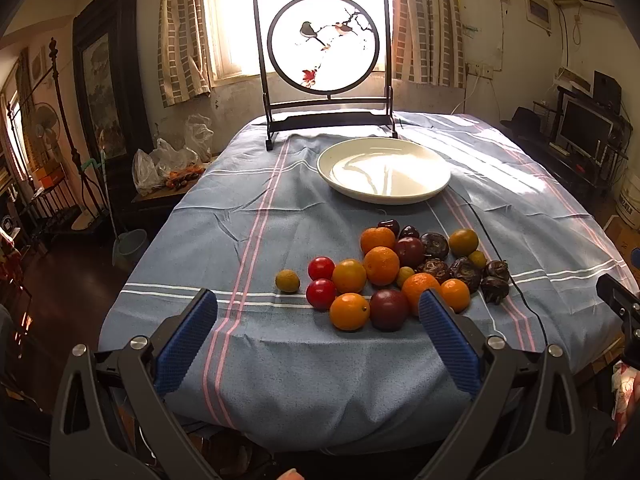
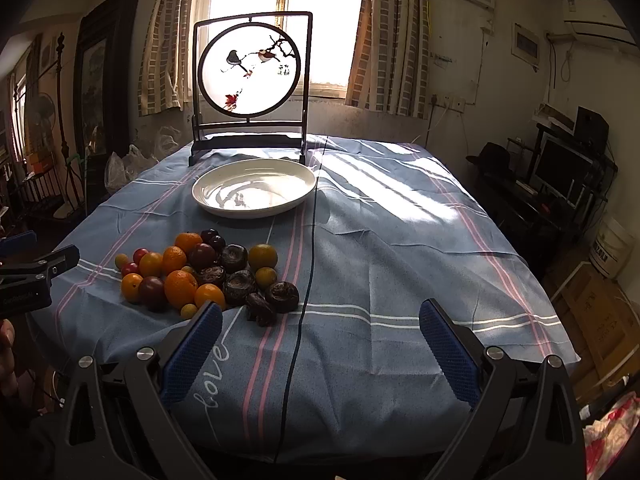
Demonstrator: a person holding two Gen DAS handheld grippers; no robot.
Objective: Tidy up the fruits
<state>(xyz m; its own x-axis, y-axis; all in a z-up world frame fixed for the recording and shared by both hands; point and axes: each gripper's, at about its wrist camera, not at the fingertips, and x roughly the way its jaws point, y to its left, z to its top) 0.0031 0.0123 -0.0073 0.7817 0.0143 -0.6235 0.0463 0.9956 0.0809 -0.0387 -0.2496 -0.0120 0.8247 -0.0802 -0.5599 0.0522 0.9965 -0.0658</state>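
Blue tablecloth (image 1: 280, 208), fruit pile (image 1: 396, 272) just beyond wide-open left claw (image 1: 318, 316)

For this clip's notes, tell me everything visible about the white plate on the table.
The white plate is round, wide and shallow, with a low raised rim; it looks like glossy ceramic, its surface catching window glare and reflections. It holds nothing. It lies flat on the blue striped tablecloth, just in front of the dark-framed bird screen and beyond the fruit pile, apart from both. In the right wrist view a thin dark cable runs past its edge; whether they touch is unclear. Neither gripper is near it.
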